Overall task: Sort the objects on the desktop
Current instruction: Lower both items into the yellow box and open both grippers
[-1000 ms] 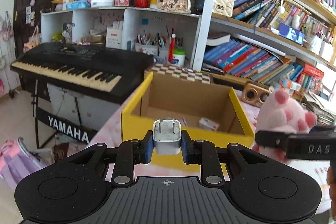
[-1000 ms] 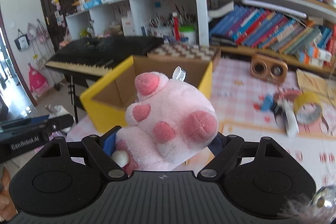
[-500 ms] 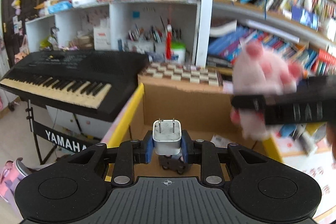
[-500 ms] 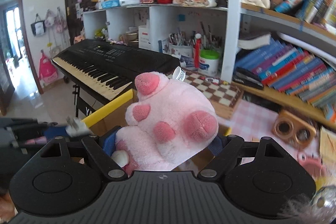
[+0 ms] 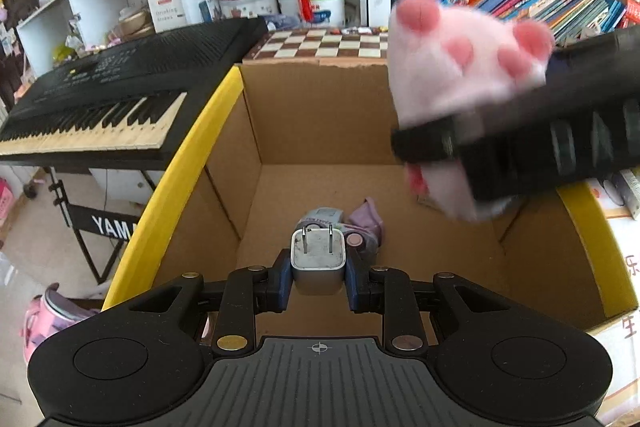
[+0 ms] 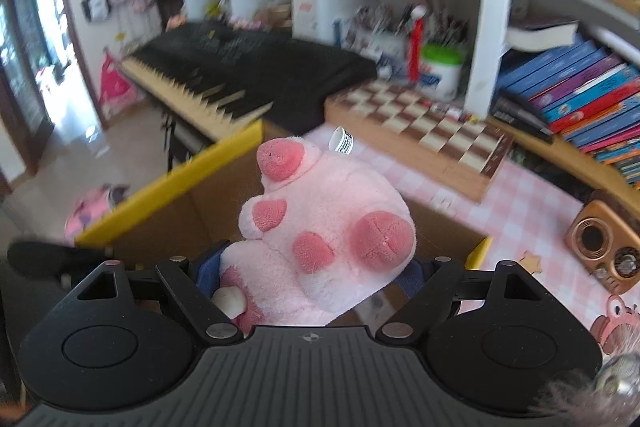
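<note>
1. Left tool [image 5: 318, 277] pinching a white two-prong charger plug [image 5: 318, 259] between its blue pads, prongs pointing up and forward.
2. Held above the open cardboard box [image 5: 320, 115] with the yellow rim, inside its near edge, clear of the box floor.
3. On the box floor just beyond the charger plug: a small grey item [image 5: 324, 217] and a purple item [image 5: 368, 221], touching each other; exact kind hard to tell.
4. Right tool [image 6: 316, 277] clamped on a pink plush toy [image 6: 324, 227], blue pads pressed into its sides, darker pink spots facing the camera, a white tag [image 6: 342, 141] sticking up at the top.
5. In the left wrist view, the same pink plush toy [image 5: 460, 67] blurred, hanging over the right part of the box, above the floor, with the black right tool body crossing in front of it.
6. In the right wrist view, plush positioned over the box's opening, yellow rim [image 6: 172, 187] to the left and another yellow corner low right.
7. Behind the box: a chessboard [image 5: 324, 45] against its far wall, a black keyboard [image 5: 104, 95] to the left on a stand.
8. Farther back: white shelves with pens and a green-lidded tub [image 6: 442, 69]; rows of books [image 6: 580, 95] to the right.
9. Pink checked tabletop [image 6: 516, 203] to the right of the box, carrying a copper-coloured speaker [image 6: 604, 241].
</note>
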`<state>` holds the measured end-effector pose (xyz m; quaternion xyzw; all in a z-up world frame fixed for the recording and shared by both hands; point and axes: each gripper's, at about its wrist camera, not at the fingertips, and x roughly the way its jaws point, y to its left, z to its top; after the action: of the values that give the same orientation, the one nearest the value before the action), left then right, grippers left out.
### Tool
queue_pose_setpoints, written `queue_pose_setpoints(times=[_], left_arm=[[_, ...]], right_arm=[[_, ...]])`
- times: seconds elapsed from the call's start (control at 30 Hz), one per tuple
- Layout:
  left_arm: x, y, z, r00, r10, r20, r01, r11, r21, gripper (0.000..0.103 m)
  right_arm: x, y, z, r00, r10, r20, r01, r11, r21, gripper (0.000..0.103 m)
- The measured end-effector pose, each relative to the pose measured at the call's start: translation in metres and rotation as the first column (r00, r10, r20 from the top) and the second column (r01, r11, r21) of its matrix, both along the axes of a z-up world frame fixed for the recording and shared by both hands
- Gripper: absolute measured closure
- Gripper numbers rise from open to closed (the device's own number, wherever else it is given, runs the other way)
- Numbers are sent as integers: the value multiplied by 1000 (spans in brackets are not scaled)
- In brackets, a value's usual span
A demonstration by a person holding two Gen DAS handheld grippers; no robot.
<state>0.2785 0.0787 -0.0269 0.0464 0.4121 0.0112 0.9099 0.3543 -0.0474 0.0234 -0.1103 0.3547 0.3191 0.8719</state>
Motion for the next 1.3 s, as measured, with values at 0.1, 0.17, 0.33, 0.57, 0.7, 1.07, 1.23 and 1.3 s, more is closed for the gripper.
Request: queue_pose_setpoints(times=[0.1,0.17,0.33,0.57,0.7,1.07,1.23,1.3], left_arm=[[4,1,-5,1000,-10,-27,11,1000,17,78],[8,1,-8,999,-13,-47,14,1000,16,78],[15,1,-12,997,-16,-74,17,1000,13,78],[13,5,-11,998,-24,-49,23,999,-26,75],[8,0,-9,999,-27,-25,27,1000,-1,64],[-24,5,14,993,4,121,0,1000,-31,27],[-33,5,18,990,10,142,-5,999,-35,20],[-36,5,20,988,16,153,-9,999,-43,19]], right_arm=[[1,7,-14,998,51,-28,-53,997,-62,21],[4,10,-22,996,73,-45,-77,992,-99,21],[13,10,-34,991,94,-90,-106,985,-133,21],[21,12,-40,990,106,-90,-120,978,-170,20],[25,13,-41,989,121,-88,-136,972,-191,20],[26,14,-40,989,115,-97,-133,968,-211,15],[14,14,-36,995,86,-55,-96,970,-224,10],[9,11,-32,997,72,-37,-78,972,-221,10]])
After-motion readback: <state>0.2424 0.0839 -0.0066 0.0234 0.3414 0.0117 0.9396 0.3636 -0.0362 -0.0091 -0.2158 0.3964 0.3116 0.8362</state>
